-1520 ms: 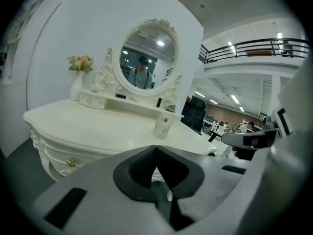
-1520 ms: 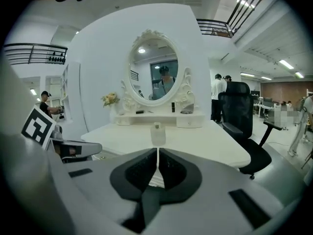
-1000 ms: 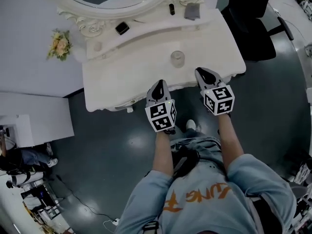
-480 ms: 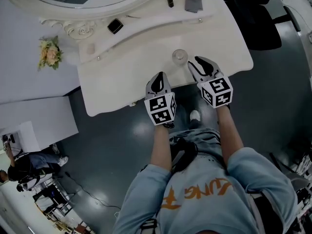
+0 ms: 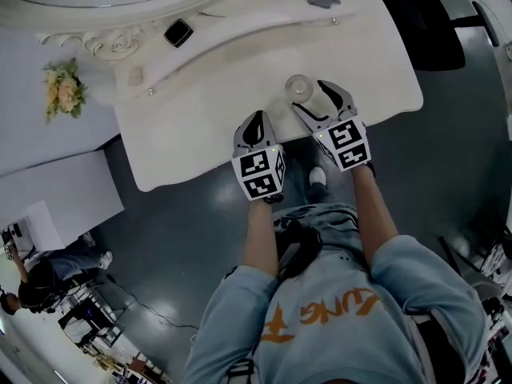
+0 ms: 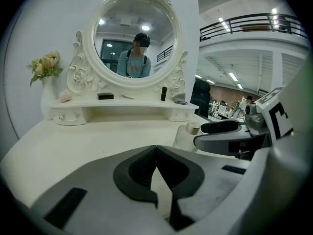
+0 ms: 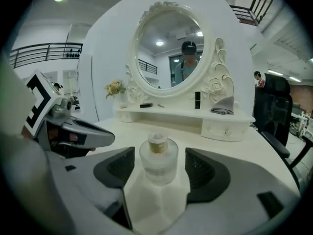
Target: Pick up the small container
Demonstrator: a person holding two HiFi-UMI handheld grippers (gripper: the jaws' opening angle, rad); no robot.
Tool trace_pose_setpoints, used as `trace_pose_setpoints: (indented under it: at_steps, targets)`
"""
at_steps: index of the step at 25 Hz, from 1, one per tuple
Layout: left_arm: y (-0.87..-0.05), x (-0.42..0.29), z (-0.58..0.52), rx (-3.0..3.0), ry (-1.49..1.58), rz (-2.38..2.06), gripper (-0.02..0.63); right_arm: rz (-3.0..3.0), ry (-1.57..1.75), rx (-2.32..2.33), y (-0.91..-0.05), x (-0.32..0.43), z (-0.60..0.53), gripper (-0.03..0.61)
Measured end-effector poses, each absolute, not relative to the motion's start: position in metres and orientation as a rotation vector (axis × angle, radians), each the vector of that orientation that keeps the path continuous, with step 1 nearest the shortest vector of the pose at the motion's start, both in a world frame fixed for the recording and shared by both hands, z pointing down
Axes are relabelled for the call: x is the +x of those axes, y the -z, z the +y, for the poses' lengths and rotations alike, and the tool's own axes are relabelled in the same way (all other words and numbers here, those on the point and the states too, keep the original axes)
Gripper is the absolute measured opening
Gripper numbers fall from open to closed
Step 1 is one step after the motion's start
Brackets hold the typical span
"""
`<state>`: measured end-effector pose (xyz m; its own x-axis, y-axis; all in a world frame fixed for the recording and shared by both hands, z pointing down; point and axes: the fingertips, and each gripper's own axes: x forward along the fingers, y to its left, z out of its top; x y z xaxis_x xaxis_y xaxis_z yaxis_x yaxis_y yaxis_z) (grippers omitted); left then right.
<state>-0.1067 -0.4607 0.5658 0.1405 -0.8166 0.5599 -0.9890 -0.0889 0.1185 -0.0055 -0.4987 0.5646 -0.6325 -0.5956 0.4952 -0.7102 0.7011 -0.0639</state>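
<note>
The small container [image 5: 298, 86], a clear round glass bottle with a gold neck and clear cap, stands upright on the white dressing table [image 5: 200, 126] near its front edge. In the right gripper view the container [image 7: 158, 161] sits between the jaws of my right gripper [image 7: 159, 173]. Those jaws are opening, and the dark pads [image 7: 116, 168] stand clear of the glass on both sides. In the head view my right gripper [image 5: 314, 99] reaches the container from the near side. To its left my left gripper [image 5: 254, 128] hovers over the table's front edge, shut and empty [image 6: 156, 150].
An oval mirror [image 7: 171, 50] in an ornate white frame rises behind a raised shelf [image 7: 186, 114] with a black tube [image 7: 197, 100], a grey cloth [image 7: 222, 106] and a small black box [image 5: 177, 32]. Flowers [image 5: 62, 90] stand left. A black chair [image 5: 424, 22] is at the right.
Both grippers moved forward over the table's front edge. The right gripper's jaws went from shut to wide and now flank the container. The left gripper stayed shut.
</note>
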Motion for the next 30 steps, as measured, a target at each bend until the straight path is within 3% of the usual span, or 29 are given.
trace_pose_setpoints:
  at_steps: [21, 30]
  targets:
    - [-0.567, -0.163, -0.447, 1.846, -0.462, -1.832, 0.021, -2.330, -0.385, 1.077, -0.605, -0.031, -0.524, 0.325]
    - [-0.548, -0.151, -0.431, 1.856, -0.395, -1.882, 0.021, -2.377, -0.387, 1.091, -0.574, -0.016, -0.508, 0.327]
